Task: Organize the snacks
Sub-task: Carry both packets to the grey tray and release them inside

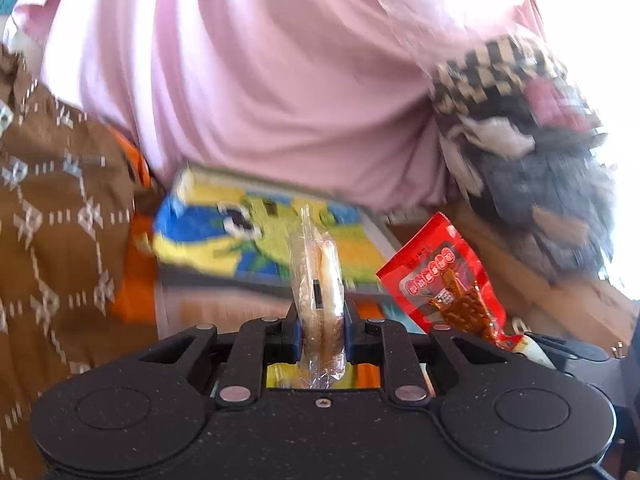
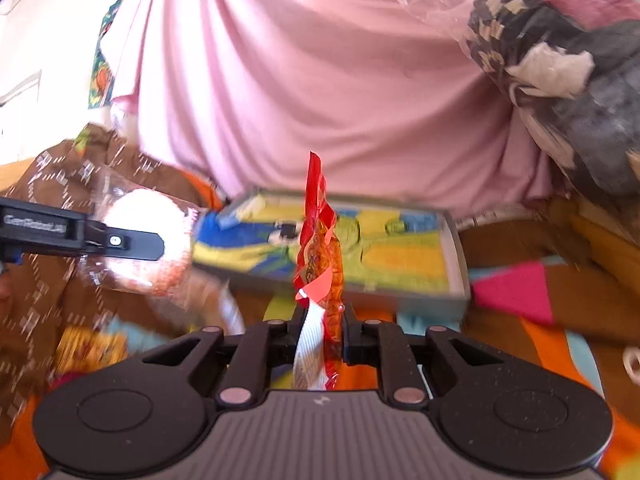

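At the bottom centre of the left wrist view, the left gripper [image 1: 320, 332] is clenched on a round, pale pastry sealed in clear crinkly plastic [image 1: 318, 304], seen edge-on and standing upright between the jaws. It looks light and soft, likely to crush under a hard squeeze, so a grip across the flat faces seems right. The right gripper [image 2: 322, 330] grasps a thin red foil snack packet with a white end [image 2: 320, 248], gripped near its lower edge; the film looks slippery and floppy. Beyond both, mid-frame, lies a shallow white-rimmed tray lined with a yellow, blue and green cartoon print [image 2: 456, 256], near but not touching either snack.
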Motion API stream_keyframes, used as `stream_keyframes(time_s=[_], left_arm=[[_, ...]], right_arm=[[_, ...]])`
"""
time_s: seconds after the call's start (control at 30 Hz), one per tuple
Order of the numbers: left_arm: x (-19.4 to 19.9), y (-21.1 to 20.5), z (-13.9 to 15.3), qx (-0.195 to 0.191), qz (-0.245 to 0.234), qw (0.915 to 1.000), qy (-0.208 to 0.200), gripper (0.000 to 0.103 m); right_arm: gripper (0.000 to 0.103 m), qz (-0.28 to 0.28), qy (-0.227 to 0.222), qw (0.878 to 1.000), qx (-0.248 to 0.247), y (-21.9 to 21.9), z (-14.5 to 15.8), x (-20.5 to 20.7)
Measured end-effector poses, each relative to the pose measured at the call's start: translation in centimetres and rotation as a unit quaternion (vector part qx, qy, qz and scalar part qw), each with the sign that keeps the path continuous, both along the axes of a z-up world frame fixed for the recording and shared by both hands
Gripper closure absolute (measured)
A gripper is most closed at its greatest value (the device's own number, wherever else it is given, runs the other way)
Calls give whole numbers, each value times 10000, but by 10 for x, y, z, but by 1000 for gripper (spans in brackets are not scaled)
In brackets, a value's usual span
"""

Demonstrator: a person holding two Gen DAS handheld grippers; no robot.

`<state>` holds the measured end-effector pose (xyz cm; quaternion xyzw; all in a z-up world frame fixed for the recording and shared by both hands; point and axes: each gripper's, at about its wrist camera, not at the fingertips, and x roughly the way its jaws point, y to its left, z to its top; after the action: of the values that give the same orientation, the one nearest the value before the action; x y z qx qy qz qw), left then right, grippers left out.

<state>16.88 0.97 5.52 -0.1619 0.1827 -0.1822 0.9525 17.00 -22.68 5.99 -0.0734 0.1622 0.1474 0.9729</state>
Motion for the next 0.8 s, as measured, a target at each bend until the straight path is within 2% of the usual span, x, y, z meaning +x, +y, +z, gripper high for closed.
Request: stream_keyframes(time_s=[0.13,0.37,0.57,0.7,0.8], left_arm=[[39,1,24,128,75,9998,-125,83],[121,-2,47,525,153,9984,108,83],[175,1,29,98,236,9974,672,83],[194,9,7,-414,267,9929,1087,83],[201,11,-5,-481,270,9909,1225,83]], right_arm=[[85,143,12,9999,-18,11,10,48],[85,202,-96,9995,-228,32,1,105],[85,309,371,9988,97,39,-11,145],[85,406,517,9978,113,42,-14,156],[85,386,572,9976,82,41,-15,163]])
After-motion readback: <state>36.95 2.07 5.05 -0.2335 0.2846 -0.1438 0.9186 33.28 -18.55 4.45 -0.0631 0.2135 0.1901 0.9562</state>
